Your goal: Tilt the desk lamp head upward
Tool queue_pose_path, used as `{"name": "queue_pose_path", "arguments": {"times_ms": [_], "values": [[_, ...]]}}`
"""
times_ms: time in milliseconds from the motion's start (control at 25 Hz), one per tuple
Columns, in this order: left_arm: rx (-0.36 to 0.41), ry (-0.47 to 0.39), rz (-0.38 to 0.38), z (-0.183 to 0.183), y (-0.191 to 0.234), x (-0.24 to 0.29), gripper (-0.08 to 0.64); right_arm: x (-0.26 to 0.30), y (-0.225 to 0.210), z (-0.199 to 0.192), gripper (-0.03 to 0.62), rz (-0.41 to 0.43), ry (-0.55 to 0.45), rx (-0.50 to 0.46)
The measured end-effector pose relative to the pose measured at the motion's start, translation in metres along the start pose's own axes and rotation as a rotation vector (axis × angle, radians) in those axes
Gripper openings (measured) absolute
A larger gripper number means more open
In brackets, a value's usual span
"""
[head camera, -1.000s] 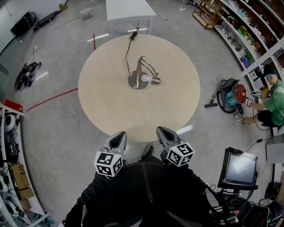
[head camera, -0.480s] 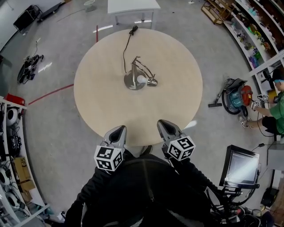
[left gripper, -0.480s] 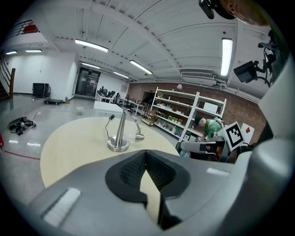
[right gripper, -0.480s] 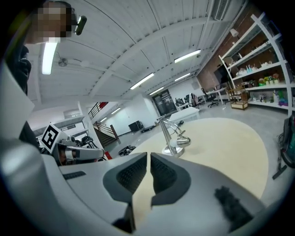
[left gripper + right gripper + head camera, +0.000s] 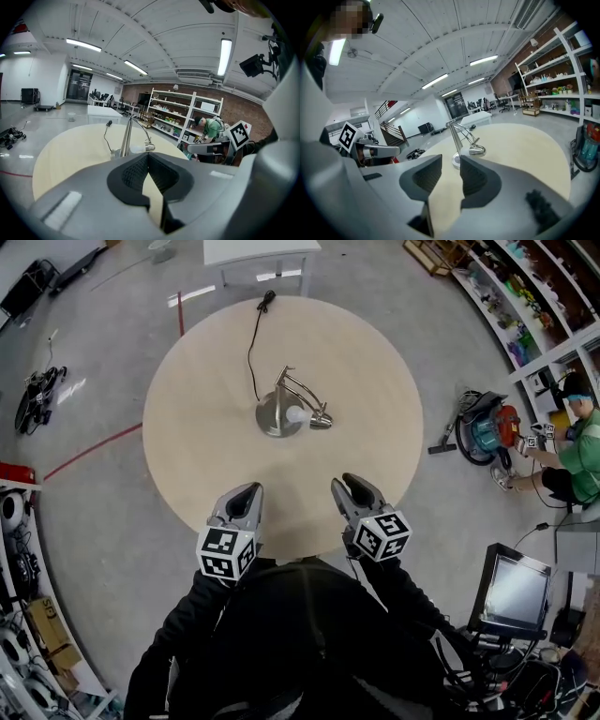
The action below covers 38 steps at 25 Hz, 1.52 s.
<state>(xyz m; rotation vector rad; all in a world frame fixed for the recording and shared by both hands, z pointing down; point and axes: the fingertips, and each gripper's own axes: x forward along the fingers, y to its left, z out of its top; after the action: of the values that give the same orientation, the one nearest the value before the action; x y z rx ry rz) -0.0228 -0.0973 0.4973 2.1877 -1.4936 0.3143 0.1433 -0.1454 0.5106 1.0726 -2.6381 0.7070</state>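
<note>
A: Start at the left. What is the left gripper (image 5: 246, 490) doing?

B: Clenched tight with nothing in it. It hovers over the near edge of the round table (image 5: 384, 362), well apart from the desk lamp (image 5: 284, 409).

A: And the lamp itself?

B: Near the table's middle, standing on its round base (image 5: 270, 418). Its head (image 5: 320, 421) sits low and points to the right, with the white bulb showing beside the base. The cord (image 5: 251, 338) runs off to the far edge.

A: The right gripper (image 5: 349, 487)?

B: Its jaws are opening with nothing in the gap — the lamp shows beyond it, untouched. Further right, a vacuum cleaner (image 5: 483, 430) lies on the floor, and a person in green (image 5: 581, 454) sits by the shelves.
</note>
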Motion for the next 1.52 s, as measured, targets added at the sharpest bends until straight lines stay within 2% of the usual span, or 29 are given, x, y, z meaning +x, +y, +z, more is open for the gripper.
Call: {"name": "queue_pose_path", "arguments": {"times_ms": [120,240,480,640,800,1080,1240,1520], "values": [[0.041,0.006,-0.034,0.005,0.028,0.01,0.006,0.019,-0.005,0.006,0.114,-0.069,-0.005,-0.005],[0.08,0.009,-0.078,0.003,0.054,0.023,0.007,0.039,-0.011,0.007,0.157,-0.142,-0.014,-0.003],[0.175,0.043,-0.129,0.006,0.071,0.065,0.042,0.071,-0.033,0.011,0.201,-0.173,-0.006,0.062],[0.242,0.094,-0.123,0.0,0.073,0.084,0.086,0.09,-0.044,0.002,0.245,-0.147,0.019,0.127],[0.263,0.169,-0.094,-0.007,0.082,0.129,0.168,0.123,-0.073,-0.002,0.283,-0.123,0.054,0.184],[0.253,0.222,-0.062,-0.026,0.092,0.182,0.174,0.158,-0.097,-0.022,0.31,-0.083,0.076,0.25],[0.256,0.238,-0.066,-0.037,0.098,0.205,0.186,0.172,-0.101,-0.027,0.31,-0.016,0.037,0.345],[0.233,0.318,-0.059,-0.066,0.113,0.229,0.186,0.186,-0.102,-0.032,0.31,-0.001,0.028,0.353]]}}
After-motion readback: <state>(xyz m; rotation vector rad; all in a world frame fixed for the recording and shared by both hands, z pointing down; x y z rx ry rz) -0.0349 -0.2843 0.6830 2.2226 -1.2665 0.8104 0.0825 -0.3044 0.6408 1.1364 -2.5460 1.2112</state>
